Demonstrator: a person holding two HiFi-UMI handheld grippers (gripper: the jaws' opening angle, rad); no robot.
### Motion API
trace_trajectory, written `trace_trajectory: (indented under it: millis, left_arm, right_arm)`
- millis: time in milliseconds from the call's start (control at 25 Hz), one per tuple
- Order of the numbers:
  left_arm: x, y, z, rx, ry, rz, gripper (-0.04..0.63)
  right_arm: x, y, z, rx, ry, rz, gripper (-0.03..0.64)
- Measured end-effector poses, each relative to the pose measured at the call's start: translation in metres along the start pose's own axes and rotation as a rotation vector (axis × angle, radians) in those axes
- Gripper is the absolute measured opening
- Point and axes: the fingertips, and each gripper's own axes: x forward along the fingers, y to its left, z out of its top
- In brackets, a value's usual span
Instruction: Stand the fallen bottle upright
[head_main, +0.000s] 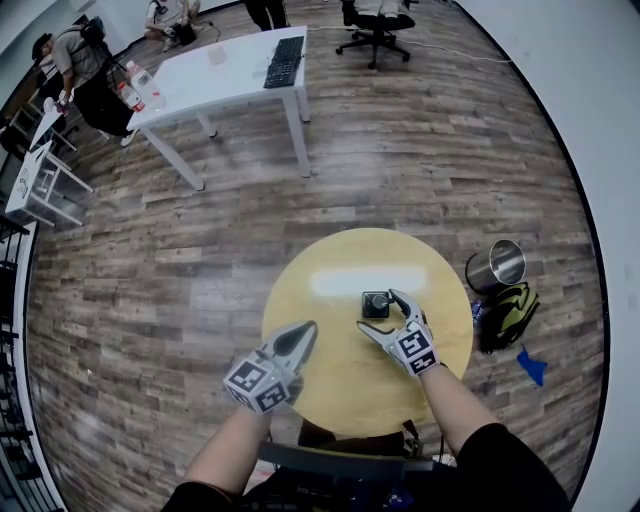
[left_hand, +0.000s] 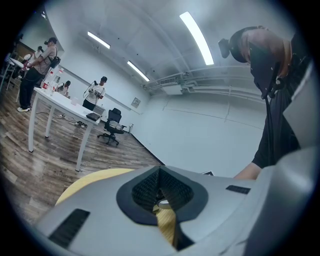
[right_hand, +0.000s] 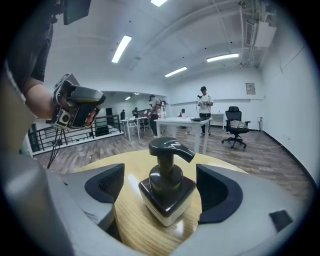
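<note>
Round table (head_main: 440, 300): 1 upright bottle (head_main: 376, 303) between right gripper (head_main: 381, 312)'s parted jaws.

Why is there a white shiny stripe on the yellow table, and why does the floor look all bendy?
Head view: the stripe on the table is glare, likely from the ceiling lights; the wide lens curves the floor planks. Right gripper view: those lights show overhead, and the pump bottle looks sharp.

Bottle (right_hand: 167, 196): small, square body, dark on top, pale at bottom. Black pump head on top, spout pointing right. Stands straight up. Sits on round yellow table (head_main: 330, 362), near middle.
</note>
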Motion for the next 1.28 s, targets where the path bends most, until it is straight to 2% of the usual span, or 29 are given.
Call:
trace_trajectory:
  millis: [320,480,640,920,1040,1080,1120,1280]
  left_arm:
    - [-0.012,-0.01,0.011,0.005,-0.011,-0.004,0.017]
    - [-0.037,-0.022,0.035,0.024,-0.02,-0.014,0.017]
    - [-0.067,-0.035,0.059,0.057,-0.031,-0.032,0.017]
    - [-0.129,-0.06,0.089,0.102,-0.033,-0.091,0.017]
    - [-0.148,-0.073,0.101,0.115,-0.032,-0.118,0.017]
    - [-0.153,-0.078,0.103,0.116,-0.033,-0.125,0.017]
    - [-0.157,-0.085,0.105,0.118,-0.035,-0.131,0.017]
    - [-0.168,-0.122,0.105,0.135,-0.041,-0.142,0.017]
  right_arm:
    - [-0.028,-0.019,-0.023,0.042,0.064,-0.063,0.454]
    - [-0.065,-0.016,-0.006,0.061,0.062,-0.105,0.453]
    - [-0.099,-0.002,0.039,0.082,0.004,-0.129,0.361]
    - [-0.135,0.043,0.128,0.111,-0.147,-0.163,0.139]
    - [-0.152,0.064,0.16,0.117,-0.211,-0.175,0.071]
    - [-0.158,0.07,0.167,0.123,-0.225,-0.174,0.025]
    - [-0.165,0.076,0.173,0.131,-0.233,-0.167,0.003]
    - [-0.2,0.094,0.184,0.157,-0.24,-0.124,-0.002]
